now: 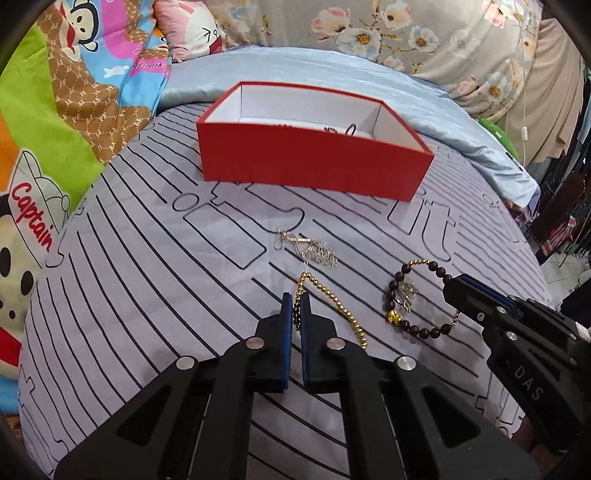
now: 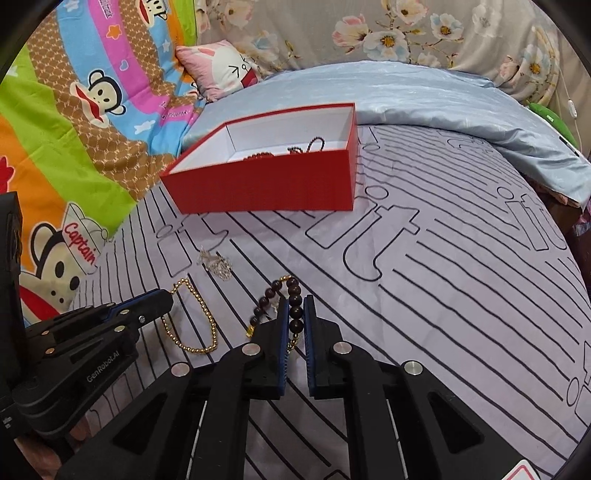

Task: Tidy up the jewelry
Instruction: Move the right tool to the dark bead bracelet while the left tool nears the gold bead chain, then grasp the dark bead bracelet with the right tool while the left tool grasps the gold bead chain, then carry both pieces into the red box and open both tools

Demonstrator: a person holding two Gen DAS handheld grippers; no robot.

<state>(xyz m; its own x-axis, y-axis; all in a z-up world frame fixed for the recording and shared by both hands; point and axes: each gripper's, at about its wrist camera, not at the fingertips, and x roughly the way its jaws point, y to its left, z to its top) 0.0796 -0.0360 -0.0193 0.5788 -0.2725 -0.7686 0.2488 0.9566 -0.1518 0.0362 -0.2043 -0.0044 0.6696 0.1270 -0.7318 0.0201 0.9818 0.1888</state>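
Observation:
A gold bead chain [image 1: 334, 301] lies on the striped sheet, and my left gripper [image 1: 295, 297] is shut on its near end. Right of it lies a dark wooden bead bracelet [image 1: 397, 280] with a gold charm. My right gripper [image 2: 296, 300] is shut on that bracelet's [image 2: 294, 295] beads. Each gripper shows in the other's view: the right gripper [image 1: 448, 286] comes in from the right, and the left gripper [image 2: 168, 297] grips the gold chain [image 2: 201, 321]. A silver tangle of jewelry [image 1: 314, 251] lies loose between the chain and the red box [image 1: 314, 166].
The red box [image 2: 266, 184] is open, white inside, with dark bead pieces [image 2: 314, 142] on its floor. Cartoon-print bedding [image 1: 55, 147] rises at the left. A light blue sheet [image 1: 443, 122] and a floral quilt [image 1: 406, 33] lie behind. The bed edge drops off at the far right.

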